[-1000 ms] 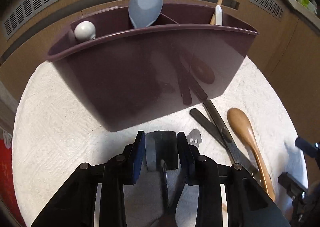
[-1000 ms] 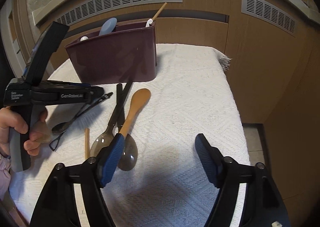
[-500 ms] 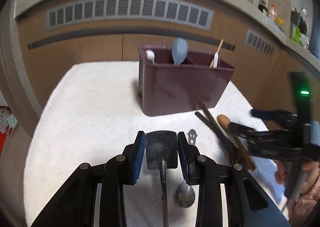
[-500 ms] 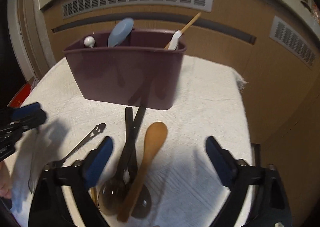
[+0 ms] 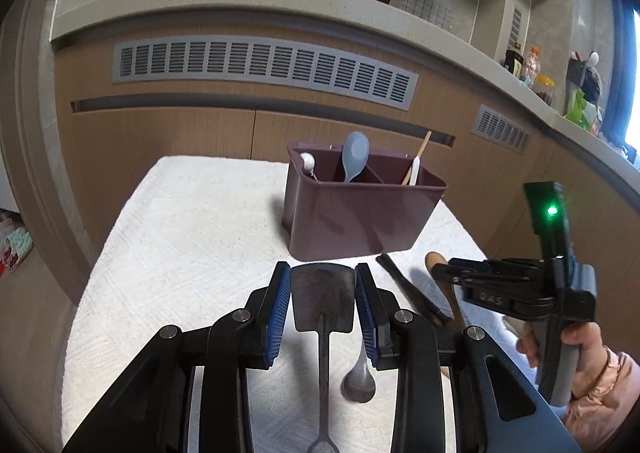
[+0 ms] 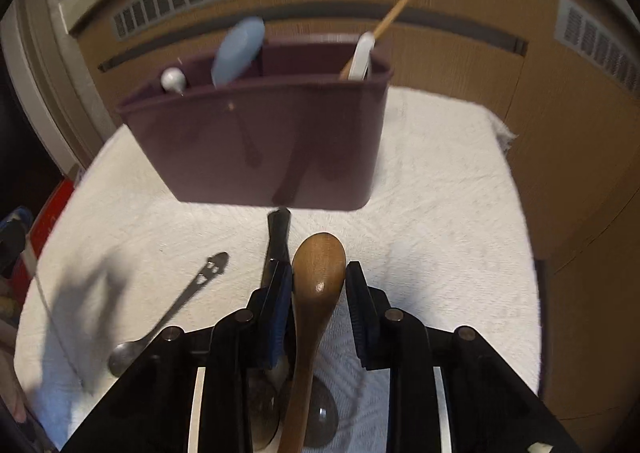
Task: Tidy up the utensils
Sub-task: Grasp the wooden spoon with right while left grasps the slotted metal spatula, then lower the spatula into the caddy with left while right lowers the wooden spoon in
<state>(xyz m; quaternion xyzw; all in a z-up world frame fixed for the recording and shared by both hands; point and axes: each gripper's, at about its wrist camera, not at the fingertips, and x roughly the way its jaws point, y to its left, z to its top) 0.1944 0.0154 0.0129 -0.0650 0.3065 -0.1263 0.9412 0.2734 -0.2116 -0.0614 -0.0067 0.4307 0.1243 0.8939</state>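
My left gripper [image 5: 322, 289] is shut on the head of a small dark metal shovel-spoon [image 5: 322, 303], held above the white cloth and short of the maroon utensil holder [image 5: 360, 213]. My right gripper [image 6: 318, 285] points down at the cloth. Its jaws are closing, and the pads touch both sides of the wooden spoon [image 6: 318, 273] at its bowl. The holder [image 6: 264, 141] stands just beyond, with a blue spoon [image 6: 238, 51], a white round-ended utensil [image 6: 173, 79], a white handle and a wooden stick in it.
A metal spoon [image 6: 172, 309] with a cut-out handle lies on the cloth to the left. Two black-handled spoons [image 6: 278, 237] lie beside the wooden one. The white cloth [image 5: 180, 253] covers a small table; wooden cabinets stand close behind and to the right.
My left gripper rose and drew back from the holder with the shovel-spoon in it. My right gripper moved forward over the wooden spoon and its jaws closed from wide apart onto it.
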